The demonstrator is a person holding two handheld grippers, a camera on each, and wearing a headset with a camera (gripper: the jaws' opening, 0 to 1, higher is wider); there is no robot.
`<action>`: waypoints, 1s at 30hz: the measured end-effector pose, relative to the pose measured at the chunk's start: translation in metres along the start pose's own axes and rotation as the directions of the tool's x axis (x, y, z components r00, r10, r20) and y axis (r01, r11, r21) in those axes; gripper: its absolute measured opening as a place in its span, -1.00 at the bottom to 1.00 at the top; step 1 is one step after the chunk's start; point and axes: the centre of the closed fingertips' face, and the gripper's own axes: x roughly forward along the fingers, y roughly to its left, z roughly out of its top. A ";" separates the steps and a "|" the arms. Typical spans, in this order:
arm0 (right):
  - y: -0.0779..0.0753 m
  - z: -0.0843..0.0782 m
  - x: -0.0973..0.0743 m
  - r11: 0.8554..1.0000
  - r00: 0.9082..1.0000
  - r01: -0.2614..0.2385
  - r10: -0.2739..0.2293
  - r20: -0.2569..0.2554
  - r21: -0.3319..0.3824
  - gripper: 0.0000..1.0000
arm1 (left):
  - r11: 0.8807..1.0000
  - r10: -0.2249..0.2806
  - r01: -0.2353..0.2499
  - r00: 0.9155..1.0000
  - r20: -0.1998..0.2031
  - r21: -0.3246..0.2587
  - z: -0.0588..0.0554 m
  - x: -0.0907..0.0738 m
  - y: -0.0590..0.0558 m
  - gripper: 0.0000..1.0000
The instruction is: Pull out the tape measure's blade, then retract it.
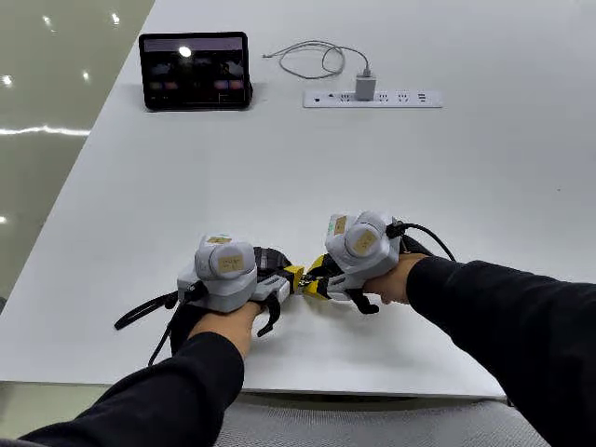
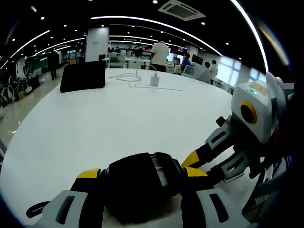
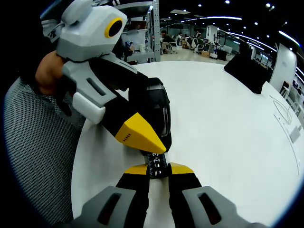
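Left gripper point(image 2: 142, 172) clamped on case point(image 3: 159, 111), resting on table point(image 3: 228, 123) near front edge. Right gripper point(image 3: 156, 169) pinched tight on blade point(image 3: 155, 162) tip, just beside case. Case rigid, smooth, may slip; blade thin, springy. Keep hold at tip, pull straight.

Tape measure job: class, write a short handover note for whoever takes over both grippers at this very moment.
Left gripper: shut on the tape measure, near the front edge of the table.
Right gripper: shut on the blade tip, right beside the tape measure.
Done: blade gripped, only a short bit out.
Left: pull the blade out, then retract it.
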 end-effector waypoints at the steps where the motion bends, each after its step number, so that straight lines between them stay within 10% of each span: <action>1: 0.000 0.001 0.000 1.000 1.000 -0.002 0.002 0.001 0.002 -0.79 | 1.000 0.000 0.000 1.000 0.000 0.000 0.000 0.000 0.000 0.24; 30: 0.000 0.001 -0.004 1.000 0.999 0.020 -0.021 0.042 0.003 -0.80 | 1.000 -0.004 0.004 1.000 0.005 -0.012 0.000 -0.001 0.000 0.24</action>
